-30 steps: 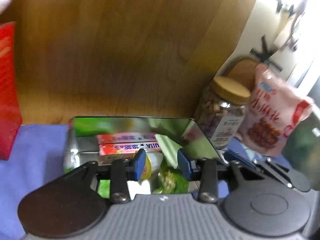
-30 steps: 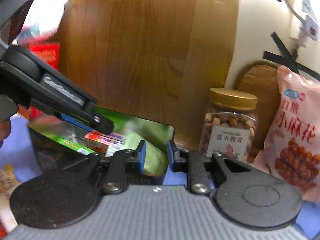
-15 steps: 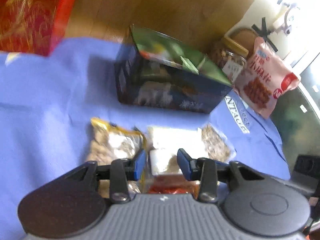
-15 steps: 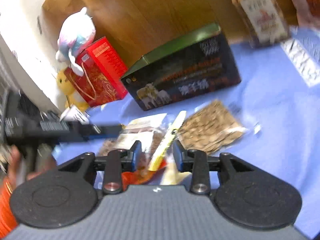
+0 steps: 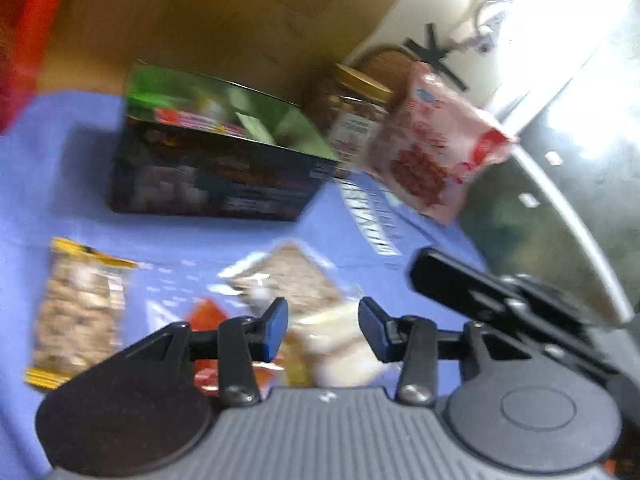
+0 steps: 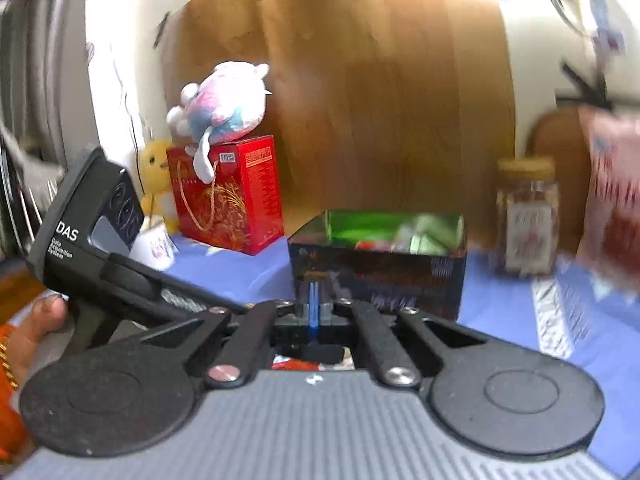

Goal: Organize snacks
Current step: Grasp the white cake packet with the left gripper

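Blue cloth [image 5: 80, 128] covers table, wood panel behind. Dark snack box [image 5: 216, 172] stands open, packets inside. Loose snack packets [image 5: 76, 312] lie near me. My left gripper [image 5: 322, 328] spread wide, empty. My right gripper [image 6: 314, 312] pressed closed; contents indiscernible.

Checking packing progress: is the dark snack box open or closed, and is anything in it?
Open. The dark box has no lid on, and its green lining and several packets show inside.

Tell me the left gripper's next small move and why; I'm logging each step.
Probably ease the open left gripper down onto the pale packet between its fingers and close: loose snacks lie on the blue cloth, and the open box already holds some.
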A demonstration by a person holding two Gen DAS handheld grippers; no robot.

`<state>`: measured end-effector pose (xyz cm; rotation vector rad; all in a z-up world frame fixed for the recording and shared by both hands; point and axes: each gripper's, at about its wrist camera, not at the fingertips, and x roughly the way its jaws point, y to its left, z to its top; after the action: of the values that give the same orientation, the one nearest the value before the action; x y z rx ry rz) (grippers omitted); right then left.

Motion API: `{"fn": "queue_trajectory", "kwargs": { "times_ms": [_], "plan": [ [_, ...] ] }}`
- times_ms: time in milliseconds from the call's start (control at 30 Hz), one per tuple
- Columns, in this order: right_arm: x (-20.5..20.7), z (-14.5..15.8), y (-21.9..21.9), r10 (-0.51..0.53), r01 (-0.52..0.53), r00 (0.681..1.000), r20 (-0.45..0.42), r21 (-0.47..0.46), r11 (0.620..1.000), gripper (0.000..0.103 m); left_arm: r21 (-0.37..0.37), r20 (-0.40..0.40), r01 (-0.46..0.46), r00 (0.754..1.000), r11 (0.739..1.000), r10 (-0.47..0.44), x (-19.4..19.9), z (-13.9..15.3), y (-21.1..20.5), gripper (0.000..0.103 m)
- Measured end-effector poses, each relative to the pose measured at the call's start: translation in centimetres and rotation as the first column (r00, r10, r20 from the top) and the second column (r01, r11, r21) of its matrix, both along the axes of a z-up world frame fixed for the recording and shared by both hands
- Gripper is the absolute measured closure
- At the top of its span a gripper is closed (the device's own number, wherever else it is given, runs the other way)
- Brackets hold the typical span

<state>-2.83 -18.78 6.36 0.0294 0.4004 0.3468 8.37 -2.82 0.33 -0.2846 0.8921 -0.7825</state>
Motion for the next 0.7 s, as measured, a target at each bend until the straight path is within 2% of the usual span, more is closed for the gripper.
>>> {"fn": "queue_trajectory", "kwargs": {
  "times_ms": [67, 167, 200, 233, 300, 333, 367, 433, 500, 600, 667, 700],
  "plan": [
    [0.0, -0.2, -0.9, -0.017, 0.017, 1.0, 0.01, 0.027, 0.999, 0.099, 0.02, -0.006, -0.058, 0.998, 0.998, 0.058, 0.1, -0.2, 1.7, 0.062],
    [-1.3, -0.8, -4.1, -0.095, 0.095, 0.995, -0.005, 0.108, 0.99, 0.095, 0.002, -0.032, -0.092, 0.995, 0.996, 0.092, 0.1, -0.2, 3.8, 0.06],
    [-1.6, -1.3, -5.4, -0.12, 0.122, 0.992, -0.024, 0.135, 0.983, 0.088, -0.005, -0.039, -0.085, 0.996, 0.996, 0.085, -0.1, -0.2, 3.9, 0.059],
    [-1.9, -2.0, -6.3, -0.145, 0.15, 0.988, -0.046, 0.159, 0.976, 0.072, -0.014, -0.047, -0.07, 0.996, 0.997, 0.069, -0.3, -0.3, 3.7, 0.055],
    [-2.4, -3.7, -7.9, -0.184, 0.201, 0.977, -0.103, 0.191, 0.961, 0.061, -0.028, -0.064, -0.032, 0.997, 0.999, 0.03, -0.6, -0.6, 2.6, 0.053],
    [-2.6, -4.7, -8.3, -0.182, 0.205, 0.975, -0.131, 0.19, 0.96, 0.059, -0.031, -0.071, -0.008, 0.997, 0.999, 0.005, -0.8, -0.9, 1.8, 0.053],
    [-2.9, -5.2, -8.3, -0.172, 0.197, 0.974, -0.147, 0.182, 0.963, 0.056, -0.029, -0.08, 0.013, 0.997, 0.999, -0.015, -0.8, -1.1, 0.9, 0.052],
    [-3.4, -6.4, -8.0, -0.14, 0.162, 0.977, -0.159, 0.136, 0.977, 0.032, -0.013, -0.099, 0.037, 0.994, 0.999, -0.038, -1.1, -1.8, -0.7, 0.045],
    [-3.6, -7.3, -7.2, -0.107, 0.115, 0.983, -0.152, 0.044, 0.992, 0.023, 0.009, -0.105, 0.049, 0.993, 0.999, -0.048, -1.2, -2.4, -1.9, 0.04],
    [-3.1, -8.5, -5.9, -0.063, 0.047, 0.984, -0.169, -0.098, 0.994, 0.022, 0.029, -0.114, 0.076, 0.991, 0.997, -0.073, -1.6, -3.1, -3.4, 0.039],
    [-2.1, -9.7, -5.3, -0.042, 0.013, 0.981, -0.189, -0.155, 0.988, 0.024, 0.048, -0.128, 0.103, 0.987, 0.993, -0.096, -1.9, -3.7, -4.5, 0.047],
    [-2.0, -10.0, -4.9, -0.031, 0.005, 0.986, -0.161, -0.16, 0.987, 0.029, 0.066, -0.122, 0.105, 0.988, 0.992, -0.097, -2.1, -4.0, -4.9, 0.056]
  ]
}}
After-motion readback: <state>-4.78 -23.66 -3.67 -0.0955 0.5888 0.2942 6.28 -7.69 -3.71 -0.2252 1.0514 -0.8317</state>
